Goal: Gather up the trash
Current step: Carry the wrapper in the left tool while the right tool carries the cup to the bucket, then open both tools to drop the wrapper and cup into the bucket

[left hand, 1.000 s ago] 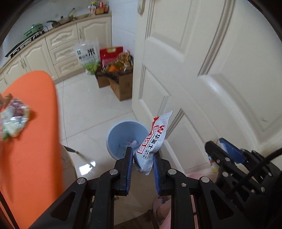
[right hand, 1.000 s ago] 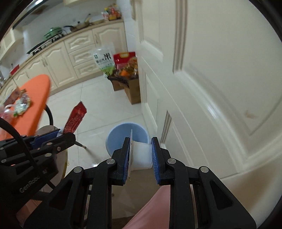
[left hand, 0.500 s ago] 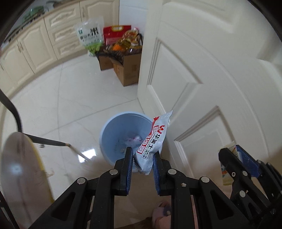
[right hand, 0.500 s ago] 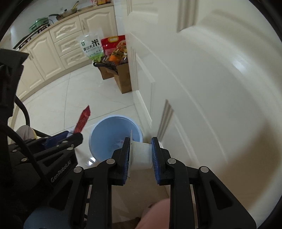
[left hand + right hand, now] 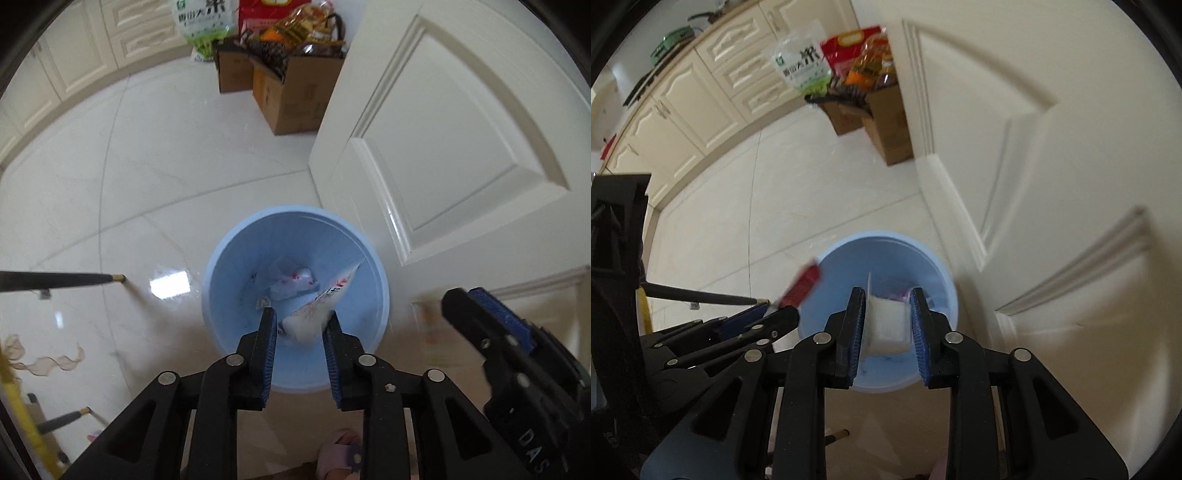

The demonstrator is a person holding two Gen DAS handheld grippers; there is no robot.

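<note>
A round light-blue trash bin (image 5: 225,295) stands on the tile floor by the door, with crumpled white paper (image 5: 284,280) at its bottom. My left gripper (image 5: 300,317) hangs right over it with its jaws opening. The white and red snack wrapper (image 5: 317,310) lies loose between them, tipped forward into the bin. My right gripper (image 5: 888,295) is above the bin (image 5: 842,266) too. Its jaws are starting to open, with the white plastic cup (image 5: 886,325) still between the pads. The left gripper (image 5: 775,310) shows at the left, the wrapper's red side (image 5: 801,288) blurred at its tip.
A white panelled door (image 5: 461,147) stands just right of the bin. Cardboard boxes (image 5: 291,99) full of groceries and a rice bag (image 5: 203,22) sit further back by the cream cabinets (image 5: 701,103). A black furniture leg (image 5: 55,280) reaches in from the left. A pink slipper (image 5: 340,454) is below.
Both grippers have come down and tilted over the bin, which now fills the middle of each view. The orange table has left the view. The wrapper has tipped from upright to leaning into the bin.
</note>
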